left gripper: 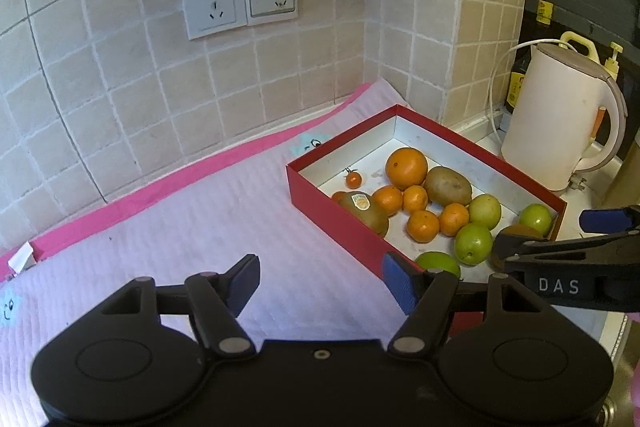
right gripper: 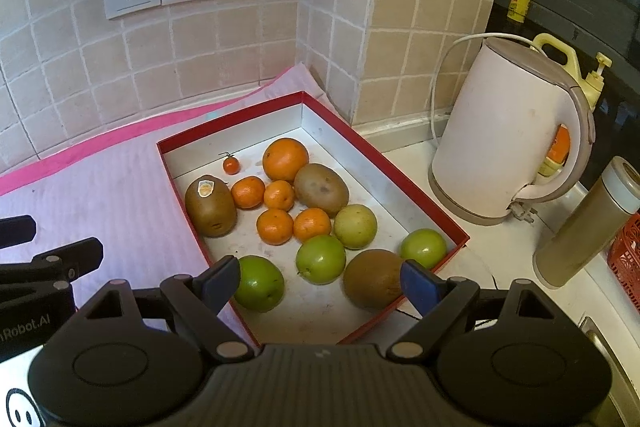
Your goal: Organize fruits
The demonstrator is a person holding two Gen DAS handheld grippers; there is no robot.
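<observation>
Best to pick one fruit at a time from the red box (right gripper: 180,147), straddling it squarely before closing. Right gripper (right gripper: 320,285): wide open, empty, over the box's near end, kiwi (right gripper: 374,277) just ahead. Left gripper (left gripper: 320,281): open, empty, beside the box.

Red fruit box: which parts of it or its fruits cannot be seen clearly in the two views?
- Left wrist view: the right tool covers most of the near brown kiwi.
- Left wrist view: the left tool hides the red cardboard box near corner and part of a green apple.
- Right wrist view: the right tool hides the box's near edge.
- Kiwi sticker: print too small.
</observation>
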